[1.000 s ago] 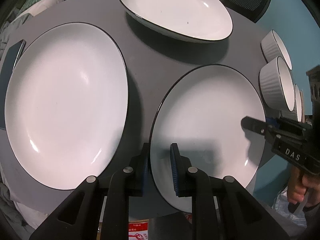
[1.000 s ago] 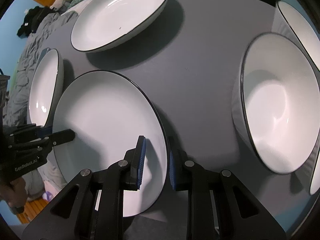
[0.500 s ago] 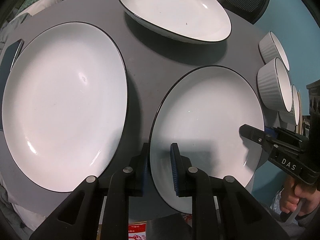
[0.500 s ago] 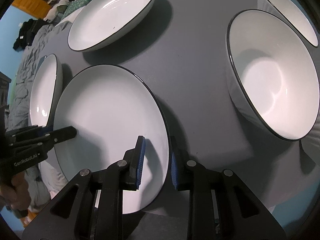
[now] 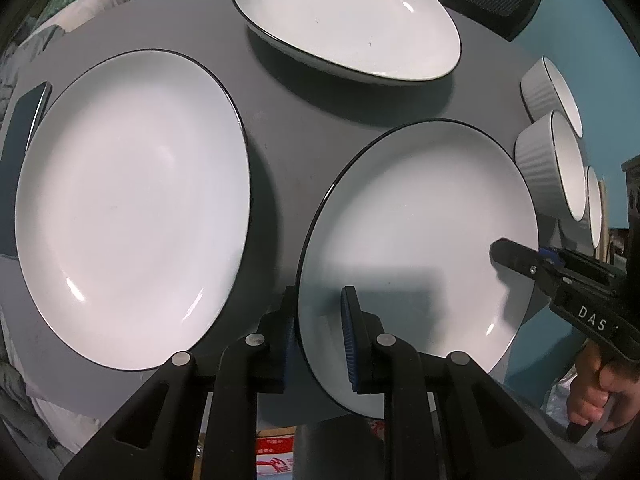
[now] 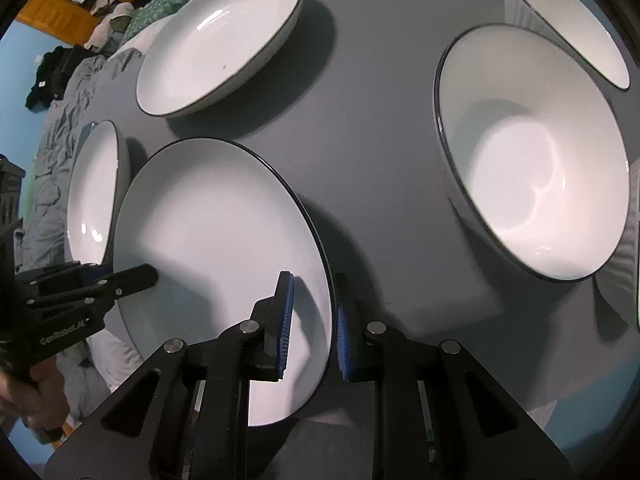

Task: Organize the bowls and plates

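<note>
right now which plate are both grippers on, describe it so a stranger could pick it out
Start at the round grey table with white, black-rimmed dishes spread over it. The held plate is at the near edge, overhanging it, between a bigger flat plate and ribbed bowls. It alone has a gripper on each side: the left gripper and the right gripper straddle its rim.
</note>
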A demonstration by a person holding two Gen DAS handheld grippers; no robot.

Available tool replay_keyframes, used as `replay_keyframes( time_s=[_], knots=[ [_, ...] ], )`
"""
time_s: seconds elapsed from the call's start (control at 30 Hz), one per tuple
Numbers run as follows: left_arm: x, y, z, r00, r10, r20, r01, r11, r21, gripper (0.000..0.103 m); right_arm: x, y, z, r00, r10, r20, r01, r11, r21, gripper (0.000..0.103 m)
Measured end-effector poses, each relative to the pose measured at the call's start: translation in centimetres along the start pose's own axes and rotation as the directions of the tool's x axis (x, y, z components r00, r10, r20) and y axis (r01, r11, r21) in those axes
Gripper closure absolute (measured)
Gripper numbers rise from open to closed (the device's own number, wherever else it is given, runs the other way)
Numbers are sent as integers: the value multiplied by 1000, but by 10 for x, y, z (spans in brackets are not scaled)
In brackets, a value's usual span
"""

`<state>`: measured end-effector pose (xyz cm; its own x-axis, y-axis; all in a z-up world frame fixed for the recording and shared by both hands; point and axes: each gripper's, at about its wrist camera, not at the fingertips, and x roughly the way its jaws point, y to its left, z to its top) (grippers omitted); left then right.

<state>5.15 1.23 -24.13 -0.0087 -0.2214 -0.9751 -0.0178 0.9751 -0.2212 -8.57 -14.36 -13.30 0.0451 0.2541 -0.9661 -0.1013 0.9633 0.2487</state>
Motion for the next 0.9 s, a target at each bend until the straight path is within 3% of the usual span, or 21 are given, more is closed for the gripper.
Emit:
replay_keyframes(
  time_s=[0.3, 0.57, 0.9],
  knots=[
    [-19, 5, 9, 999, -10, 40, 11, 1000, -16, 84, -13, 5, 12, 1000, 17, 17, -17, 1000, -6, 87],
    [-43, 14, 33, 997, 5, 79, -2, 999, -40, 84, -16, 13, 43, 999, 27, 31, -26, 999, -25, 87],
    [-69, 30, 89, 990, 24, 136, -15, 998, -62, 84, -17, 27, 100, 998, 37, 41, -34, 997, -74, 87]
  ],
)
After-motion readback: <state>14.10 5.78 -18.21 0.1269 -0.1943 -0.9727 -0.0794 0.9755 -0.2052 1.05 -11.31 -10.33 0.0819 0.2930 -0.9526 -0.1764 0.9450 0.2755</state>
